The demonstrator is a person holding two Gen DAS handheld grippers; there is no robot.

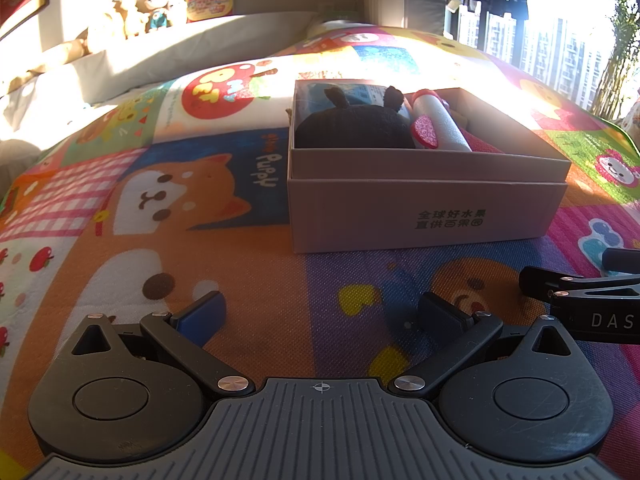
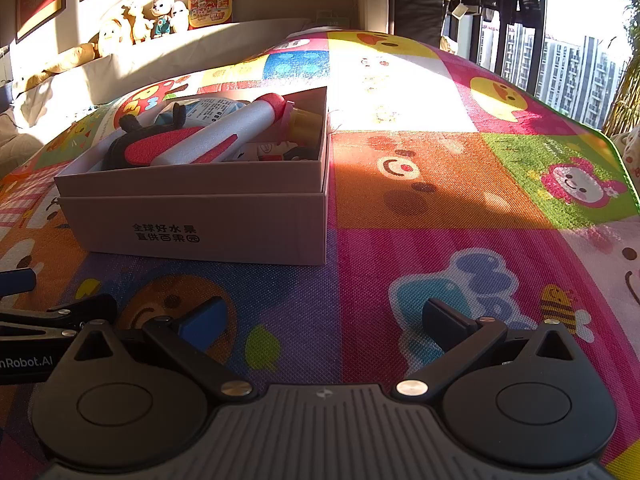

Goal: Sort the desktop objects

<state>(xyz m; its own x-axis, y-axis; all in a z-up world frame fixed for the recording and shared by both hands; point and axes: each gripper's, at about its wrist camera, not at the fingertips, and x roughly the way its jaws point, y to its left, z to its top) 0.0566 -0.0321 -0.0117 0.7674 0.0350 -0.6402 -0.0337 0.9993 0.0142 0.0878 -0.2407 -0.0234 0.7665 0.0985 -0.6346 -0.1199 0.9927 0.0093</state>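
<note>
left wrist view: the left tool (image 1: pixel 320 312) is hovering low over the mat (image 1: pixel 248 280) with its jaws spread wide and nothing between them. the box (image 1: pixel 424 208) is sitting ahead and a little to the right, its long front wall facing the tool. inside it one dark plush (image 1: pixel 352 128) is lying at the left and one white foam rocket (image 1: pixel 440 124) just beside it at the right, its long axis running away from the tool. the right tool (image 1: pixel 580 292) is showing at the right edge.

right wrist view: the right tool (image 2: pixel 320 320) is also hanging open and empty over the mat (image 2: pixel 400 240). the box (image 2: pixel 200 220) is lying ahead and to the left, so the left tool (image 2: pixel 48 320) is looking nearer to it. the rocket (image 2: pixel 224 136) is resting slantwise over the plush (image 2: pixel 132 132), with one gold-capped item (image 2: pixel 304 124) and some smaller things, too crowded to count, behind it.

no loose object is showing on the mat in either view, so the sorting seems nearly done or finished.
</note>
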